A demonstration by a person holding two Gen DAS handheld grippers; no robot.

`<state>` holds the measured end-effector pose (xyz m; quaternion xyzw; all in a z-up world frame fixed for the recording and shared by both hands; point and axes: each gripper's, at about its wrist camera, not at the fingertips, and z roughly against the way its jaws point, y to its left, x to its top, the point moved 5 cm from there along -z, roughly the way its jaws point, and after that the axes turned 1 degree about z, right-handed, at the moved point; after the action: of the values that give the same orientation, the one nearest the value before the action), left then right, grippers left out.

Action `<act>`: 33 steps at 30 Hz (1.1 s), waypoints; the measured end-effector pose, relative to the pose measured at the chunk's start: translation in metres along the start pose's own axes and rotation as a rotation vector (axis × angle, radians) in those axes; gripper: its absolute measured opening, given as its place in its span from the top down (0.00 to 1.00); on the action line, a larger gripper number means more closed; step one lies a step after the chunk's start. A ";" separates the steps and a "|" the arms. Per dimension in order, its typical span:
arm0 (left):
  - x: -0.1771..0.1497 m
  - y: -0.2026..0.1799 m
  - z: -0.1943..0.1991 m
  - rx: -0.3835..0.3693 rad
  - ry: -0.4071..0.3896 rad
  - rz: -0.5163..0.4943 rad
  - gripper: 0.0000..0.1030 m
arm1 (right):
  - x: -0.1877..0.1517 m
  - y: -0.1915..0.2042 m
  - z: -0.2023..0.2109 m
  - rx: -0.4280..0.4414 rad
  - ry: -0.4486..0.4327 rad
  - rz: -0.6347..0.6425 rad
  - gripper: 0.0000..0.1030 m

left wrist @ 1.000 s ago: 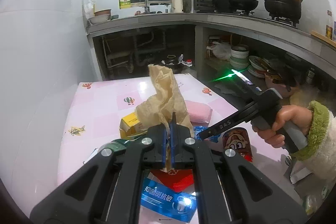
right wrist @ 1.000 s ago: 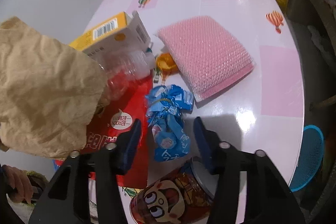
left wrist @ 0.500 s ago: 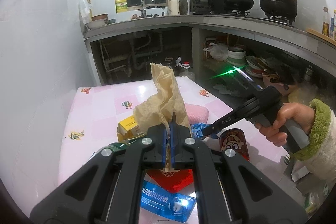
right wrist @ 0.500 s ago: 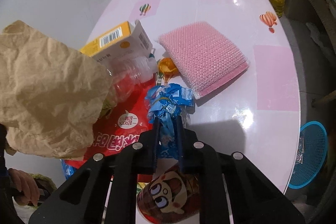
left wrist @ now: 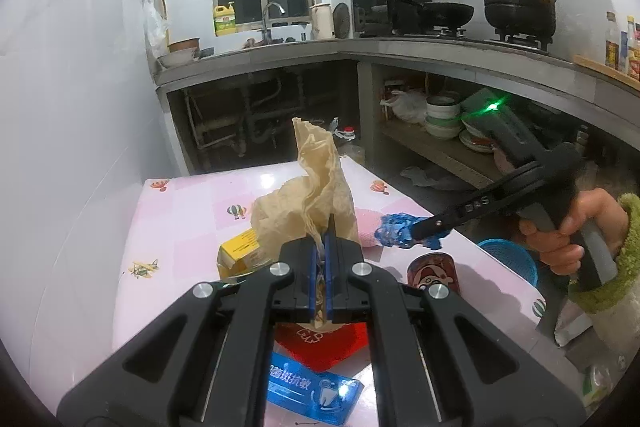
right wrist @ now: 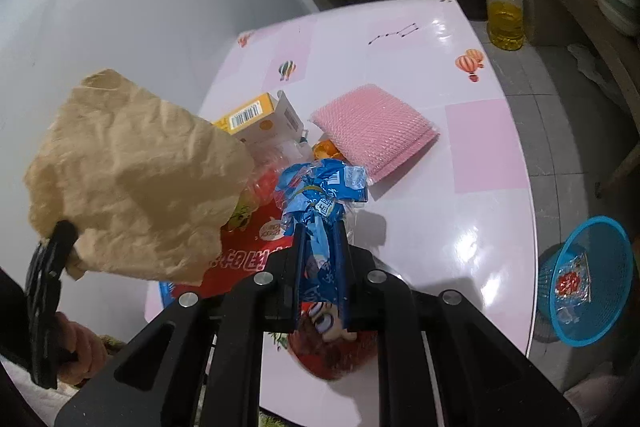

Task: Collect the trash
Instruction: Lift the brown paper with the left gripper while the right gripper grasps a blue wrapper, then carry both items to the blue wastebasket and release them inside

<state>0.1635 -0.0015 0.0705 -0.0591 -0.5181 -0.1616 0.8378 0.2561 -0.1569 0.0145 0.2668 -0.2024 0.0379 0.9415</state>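
Two grippers are seen over a pink table (right wrist: 472, 147) strewn with rubbish. At the far left of the right wrist view, the left gripper (left wrist: 320, 239) is held by a hand (right wrist: 80, 347) low in the corner, and its jaws are pressed together on the bottom edge of a crumpled brown paper bag (right wrist: 132, 179), which is lifted clear of the table and stands upright in the left wrist view. Just behind the bag a yellow and white carton (right wrist: 260, 117) lies on the table, with a clear crushed plastic bottle (right wrist: 268, 183) beside it. Below these a red printed packet (right wrist: 244, 255) is spread flat, and a blue toothpaste box (left wrist: 312, 391) lies nearer the table's front edge. In the middle, the right gripper (right wrist: 320, 239) is clamped on a crumpled blue plastic wrapper (right wrist: 324, 187); its jaws have just been closing with the wrapper between them. The wrapper is raised off the table, its bunched upper end spreading beyond the fingertips. Under the gripper a red round tin with a cartoon face (right wrist: 332, 347) rests on the table. Further right a pink bubble-wrap pad (right wrist: 372, 127) lies flat, with a small orange piece (right wrist: 326, 149) touching its near corner. On the floor at the far right a blue mesh basket (right wrist: 600, 235) stands well apart from the table edge, and a red sachet (right wrist: 572, 277) is seen inside it. A bottle of yellow oil (right wrist: 504, 15) stands on the floor beyond the table's far corner.
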 end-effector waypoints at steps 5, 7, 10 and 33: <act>0.006 -0.002 0.004 -0.039 -0.028 -0.003 0.98 | -0.013 -0.006 0.020 0.009 -0.069 -0.051 0.87; 0.011 -0.006 0.005 -0.062 -0.042 -0.010 0.98 | -0.020 -0.011 0.032 0.012 -0.101 -0.076 0.87; 0.018 -0.016 0.004 -0.096 -0.056 -0.027 0.98 | -0.030 -0.020 0.044 0.017 -0.146 -0.120 0.87; 0.053 -0.182 -0.076 -0.584 0.164 -0.062 0.98 | -0.135 -0.147 0.134 -0.091 -0.390 -0.503 0.87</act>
<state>0.1894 -0.2045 0.0705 -0.2684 -0.3820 -0.3334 0.8191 0.1105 -0.3468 -0.0067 0.2683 -0.3083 -0.2570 0.8757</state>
